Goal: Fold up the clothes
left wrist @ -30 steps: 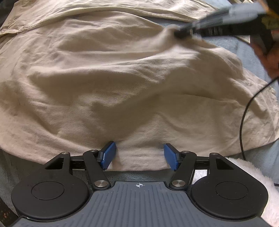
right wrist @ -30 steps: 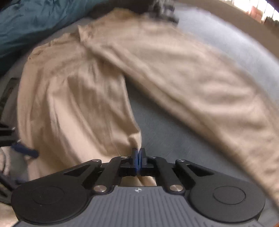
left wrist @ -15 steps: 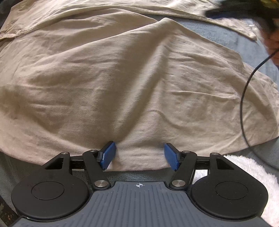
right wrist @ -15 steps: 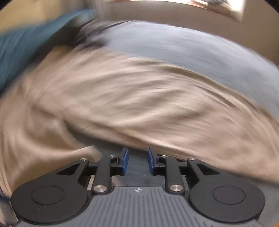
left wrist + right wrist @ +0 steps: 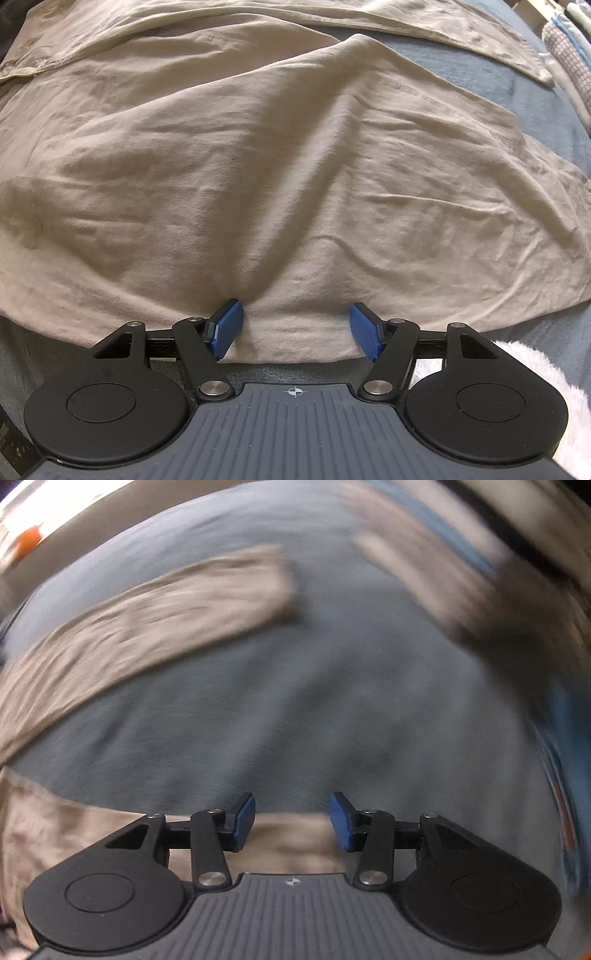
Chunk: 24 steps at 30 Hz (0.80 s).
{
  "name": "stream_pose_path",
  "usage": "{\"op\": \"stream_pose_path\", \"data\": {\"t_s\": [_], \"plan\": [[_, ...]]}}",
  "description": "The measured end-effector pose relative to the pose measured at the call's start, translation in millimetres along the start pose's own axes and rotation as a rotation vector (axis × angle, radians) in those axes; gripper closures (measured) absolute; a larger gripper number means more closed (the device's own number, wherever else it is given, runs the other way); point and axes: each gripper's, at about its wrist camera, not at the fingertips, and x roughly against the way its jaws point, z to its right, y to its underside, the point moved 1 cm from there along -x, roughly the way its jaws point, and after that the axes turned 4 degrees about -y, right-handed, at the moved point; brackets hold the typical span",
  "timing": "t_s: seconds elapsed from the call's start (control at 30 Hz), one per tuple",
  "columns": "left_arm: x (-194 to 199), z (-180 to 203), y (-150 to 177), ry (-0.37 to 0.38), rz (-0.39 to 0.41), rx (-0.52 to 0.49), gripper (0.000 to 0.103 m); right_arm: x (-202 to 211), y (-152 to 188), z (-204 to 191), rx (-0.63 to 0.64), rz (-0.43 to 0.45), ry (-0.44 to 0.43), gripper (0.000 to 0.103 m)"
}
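So the beige trousers (image 5: 280,177) are spread out wrinkly across the grey-blue blanket (image 5: 461,62), one leg stretching off toward the far right. My left gripper (image 5: 295,328) sits right at the near hem, jaws opening and standing wide, left pad (image 5: 227,326) pressing into the cloth and dragging a crease, but it's not pinching anything. A white fluffy thing (image 5: 546,387) pokes in beside it. My right gripper (image 5: 291,819) view is a blurry mess; its jaws are opening over the blanket with beige cloth below them, nothing clamped.
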Motion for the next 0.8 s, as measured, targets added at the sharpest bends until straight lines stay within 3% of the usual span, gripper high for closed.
{"op": "stream_pose_path", "data": {"t_s": [0.17,0.27,0.4,0.5,0.57,0.67,0.8], "plan": [[0,1,-3,-0.01,-0.017,-0.009,0.037,-1,17,50,-0.236,0.065,-0.129,0.054],[-1,1,-4,-0.009,-0.018,0.001,0.037,0,20,56,-0.29,0.102,-0.208,0.054],[-2,3,-5,-0.013,-0.016,0.013,0.037,2,21,49,-0.246,0.144,-0.228,0.055],[-3,5,-7,-0.024,-0.018,0.012,0.037,-5,22,41,-0.206,0.117,-0.248,0.058],[-4,6,-7,-0.029,-0.019,0.007,0.036,-10,26,29,-0.131,0.095,-0.23,0.064],[-5,9,-9,-0.034,-0.018,-0.004,0.035,-12,33,7,0.014,0.082,-0.174,0.091],[-2,7,-9,-0.023,-0.019,-0.003,0.036,8,34,-5,0.043,0.165,-0.105,0.097]]}}
